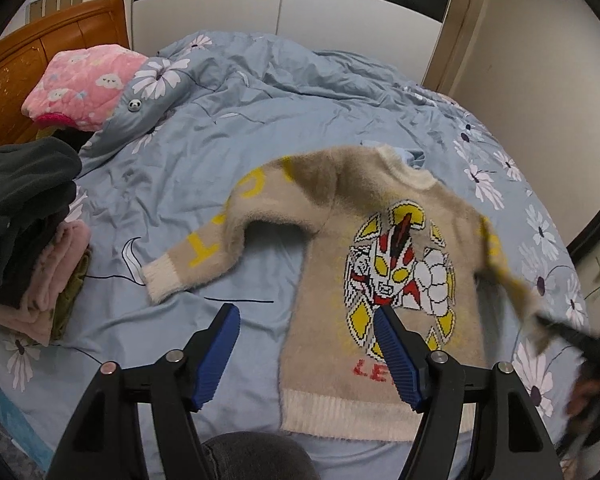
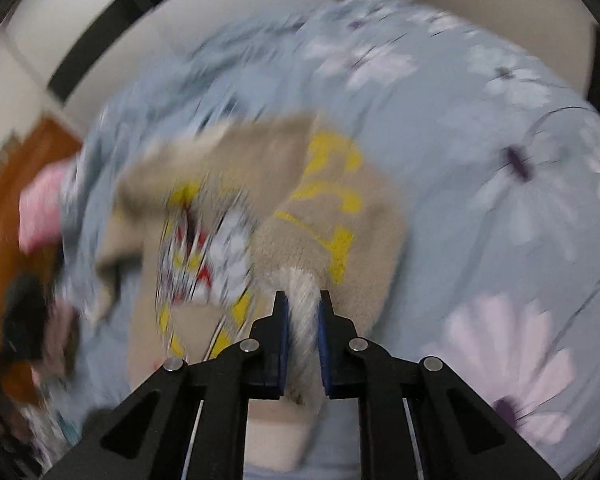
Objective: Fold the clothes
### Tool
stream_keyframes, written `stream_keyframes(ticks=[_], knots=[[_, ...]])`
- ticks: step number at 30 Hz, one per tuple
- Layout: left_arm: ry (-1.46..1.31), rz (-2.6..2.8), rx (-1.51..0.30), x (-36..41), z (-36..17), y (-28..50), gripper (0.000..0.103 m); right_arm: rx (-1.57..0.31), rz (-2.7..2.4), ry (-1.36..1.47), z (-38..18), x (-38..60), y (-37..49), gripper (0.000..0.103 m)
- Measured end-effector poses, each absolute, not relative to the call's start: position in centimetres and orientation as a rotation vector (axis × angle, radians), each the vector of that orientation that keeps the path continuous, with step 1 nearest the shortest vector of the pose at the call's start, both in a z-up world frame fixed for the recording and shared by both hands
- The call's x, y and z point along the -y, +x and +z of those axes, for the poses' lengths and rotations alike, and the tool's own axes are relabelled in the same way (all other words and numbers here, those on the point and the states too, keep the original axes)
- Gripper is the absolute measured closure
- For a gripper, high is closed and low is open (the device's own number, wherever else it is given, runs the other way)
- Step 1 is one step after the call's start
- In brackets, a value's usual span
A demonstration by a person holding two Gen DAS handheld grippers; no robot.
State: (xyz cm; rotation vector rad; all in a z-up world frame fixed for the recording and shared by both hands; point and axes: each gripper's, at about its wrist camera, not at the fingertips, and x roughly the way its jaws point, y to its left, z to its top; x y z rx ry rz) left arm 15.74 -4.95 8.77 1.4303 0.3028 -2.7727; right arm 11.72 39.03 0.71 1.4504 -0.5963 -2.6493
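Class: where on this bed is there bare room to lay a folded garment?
Bare blue floral quilt lies beyond the beige cartoon sweater, and between its cuffed sleeve and the piled clothes. That left edge is crowded.

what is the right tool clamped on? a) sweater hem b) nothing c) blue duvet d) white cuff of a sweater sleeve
d: the right tool is shut on the white cuff of the beige sweater sleeve, lifted off the duvet.
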Motion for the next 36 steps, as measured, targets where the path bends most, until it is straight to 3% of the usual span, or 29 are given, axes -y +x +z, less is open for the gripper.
stream_keyframes(ticks=[10, 21, 22, 24, 25, 26, 31, 36], knots=[[1.474, -2.666, -0.343, 6.2, 6.9, 13.1, 0.03, 0.847, -2.823, 1.515, 0.0, -53.4, 6.9, 0.09], [1.478, -2.543, -0.403, 9.6, 5.4, 11.5, 0.03, 0.96, -2.829, 1.731, -6.1, -57.1, 3.6, 0.089], [1.475, -2.535, -0.411, 10.0, 5.3, 11.6, 0.03, 0.934, -2.838, 1.719, -5.7, -57.0, 3.6, 0.087], [1.469, -2.516, -0.432, 11.0, 4.9, 11.8, 0.03, 0.879, -2.862, 1.694, -4.8, -56.6, 3.8, 0.073], [1.468, -2.507, -0.446, 11.4, 4.8, 11.9, 0.03, 0.853, -2.896, 1.669, -3.8, -56.4, 4.3, 0.051], [1.469, -2.49, -0.466, 11.9, 4.5, 12.0, 0.03, 0.833, -2.938, 1.632, -2.8, -56.1, 5.0, 0.041], [1.443, -2.382, -0.597, 15.3, 2.5, 12.9, 0.03, 0.79, -3.032, 1.458, 1.5, -53.5, 9.4, 0.041], [1.32, -2.182, -0.847, 19.7, -0.8, 12.7, 0.03, 0.653, -2.968, 1.501, 1.6, -48.0, 11.7, 0.041]])
